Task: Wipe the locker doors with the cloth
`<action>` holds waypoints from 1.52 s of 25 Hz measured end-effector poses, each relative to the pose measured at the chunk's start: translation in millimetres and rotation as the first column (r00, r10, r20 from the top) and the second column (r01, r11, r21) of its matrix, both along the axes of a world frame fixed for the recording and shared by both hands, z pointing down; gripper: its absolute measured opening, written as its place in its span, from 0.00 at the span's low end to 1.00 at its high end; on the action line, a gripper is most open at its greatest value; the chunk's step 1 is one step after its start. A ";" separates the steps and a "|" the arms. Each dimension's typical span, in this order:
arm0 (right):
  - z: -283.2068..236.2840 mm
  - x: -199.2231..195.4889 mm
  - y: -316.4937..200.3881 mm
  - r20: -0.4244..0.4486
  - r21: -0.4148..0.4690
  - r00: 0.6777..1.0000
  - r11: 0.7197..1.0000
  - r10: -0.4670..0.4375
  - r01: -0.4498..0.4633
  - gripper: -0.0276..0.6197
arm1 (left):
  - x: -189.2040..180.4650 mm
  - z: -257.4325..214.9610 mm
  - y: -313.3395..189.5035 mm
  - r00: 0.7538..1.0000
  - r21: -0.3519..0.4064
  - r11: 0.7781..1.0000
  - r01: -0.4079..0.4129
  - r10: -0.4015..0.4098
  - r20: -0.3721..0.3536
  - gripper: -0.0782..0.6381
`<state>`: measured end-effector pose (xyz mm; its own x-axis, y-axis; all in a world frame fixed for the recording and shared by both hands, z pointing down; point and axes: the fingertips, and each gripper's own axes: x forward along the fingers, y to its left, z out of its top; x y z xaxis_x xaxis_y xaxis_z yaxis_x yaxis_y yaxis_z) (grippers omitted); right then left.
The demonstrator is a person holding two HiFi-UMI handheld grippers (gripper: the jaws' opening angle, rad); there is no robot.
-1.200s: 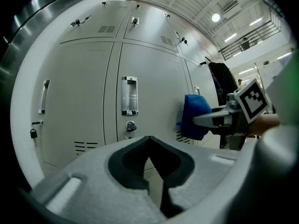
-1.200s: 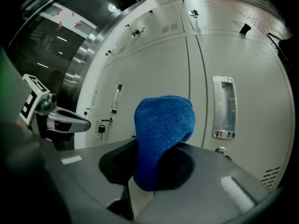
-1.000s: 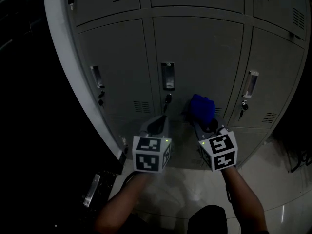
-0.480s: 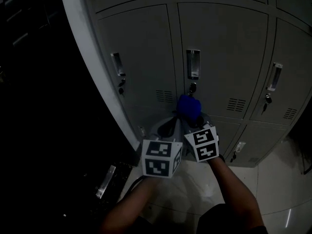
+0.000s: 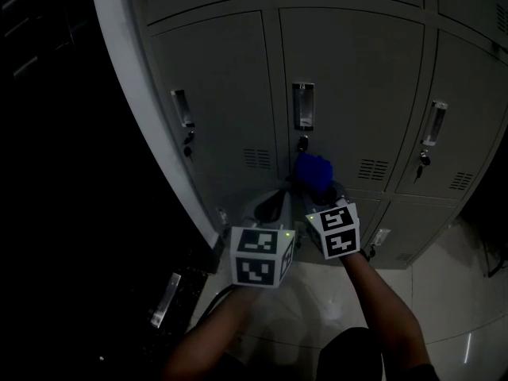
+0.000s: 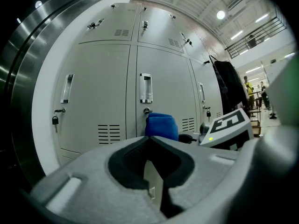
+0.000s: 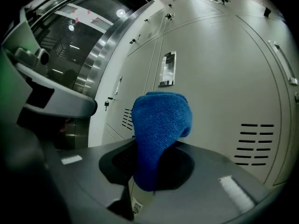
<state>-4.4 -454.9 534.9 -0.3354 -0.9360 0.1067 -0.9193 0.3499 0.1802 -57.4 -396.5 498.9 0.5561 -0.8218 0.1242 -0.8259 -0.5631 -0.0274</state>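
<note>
Right gripper [image 5: 325,199], frame centre: clamping blue cloth [image 7: 159,125], which is covering its jaw tips. Left gripper [image 6: 150,141]: jaws pressing together, empty. Locker doors [image 5: 349,78]: tops running off frame.

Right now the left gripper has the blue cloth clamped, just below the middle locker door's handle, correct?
No, the blue cloth is clamped in the fingers of the right gripper, as the right gripper view shows; the left gripper is shut on nothing. The cloth does sit just below the handle of the middle locker door.
</note>
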 end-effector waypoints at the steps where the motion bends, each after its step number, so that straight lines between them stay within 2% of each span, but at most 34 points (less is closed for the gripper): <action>1: -0.3 6.4 2.4 -0.003 0.000 1.000 1.000 0.007 -0.007 0.15 | 4.4 -1.0 0.2 1.000 0.001 1.000 -0.006 0.006 -0.002 0.11; 17: -4.2 135.3 36.8 -0.015 -0.014 0.982 0.982 0.186 -0.186 0.15 | 85.3 -9.1 13.6 0.992 0.012 0.992 -0.125 0.125 -0.001 0.11; 25: -9.0 179.6 49.8 -0.026 -0.019 0.971 0.971 0.237 -0.237 0.15 | 112.0 -13.2 17.6 0.988 0.014 0.988 -0.152 0.152 -0.002 0.11; 31: -18.4 180.2 57.5 -0.020 -0.013 0.973 0.973 0.228 -0.228 0.15 | 116.9 -19.3 17.4 0.988 0.030 0.988 -0.154 0.155 -0.013 0.11; 38: -52.8 142.4 71.2 0.049 -0.006 0.982 0.983 0.183 -0.183 0.15 | 114.5 -36.8 12.7 0.988 0.057 0.987 -0.151 0.153 -0.025 0.11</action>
<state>137.9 -383.8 482.1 -0.1635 -0.9818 0.0962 -0.9754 0.1755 0.1331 57.2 -383.8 462.1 0.6779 -0.7324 0.0632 -0.7316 -0.6806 -0.0390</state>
